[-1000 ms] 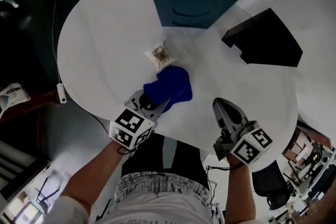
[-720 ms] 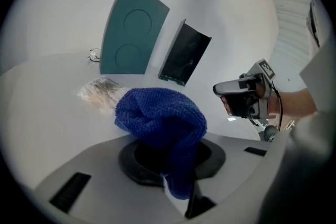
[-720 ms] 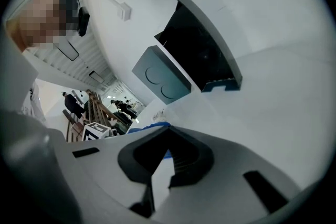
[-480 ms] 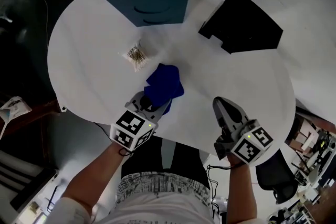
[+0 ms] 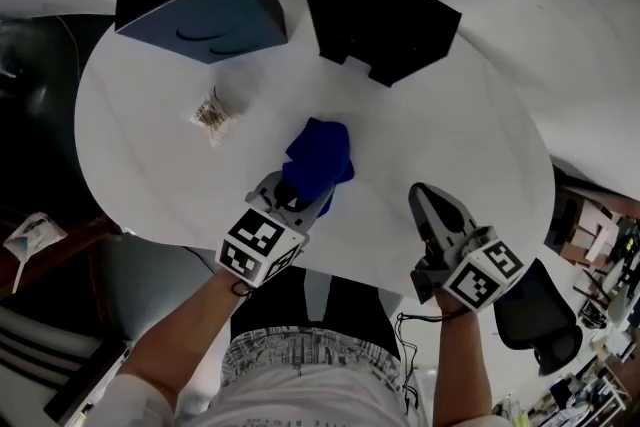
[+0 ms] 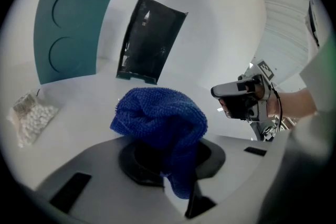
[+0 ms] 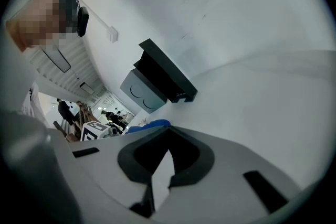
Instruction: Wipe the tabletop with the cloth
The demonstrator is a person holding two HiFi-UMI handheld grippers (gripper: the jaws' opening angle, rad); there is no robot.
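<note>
A bunched blue cloth [image 5: 318, 155] lies on the round white tabletop [image 5: 150, 115], near its front middle. My left gripper [image 5: 298, 192] is shut on the cloth's near end; in the left gripper view the cloth [image 6: 160, 123] bulges out of the jaws and hides the fingertips. My right gripper [image 5: 432, 205] hovers over the table's front right edge, shut with nothing in it, a hand's width right of the cloth. The right gripper view shows its jaws [image 7: 160, 173] closed together above bare white table.
A teal box [image 5: 200, 0] and a black box [image 5: 380, 15] stand at the back of the table. A small clear bag of pale bits [image 5: 212, 113] lies left of the cloth. Dark chairs and floor surround the table [image 5: 540, 315].
The view has swung, so the boxes and bag sit further left in the picture. The left gripper still holds the cloth, which looks more bunched. The right gripper has hardly moved.
</note>
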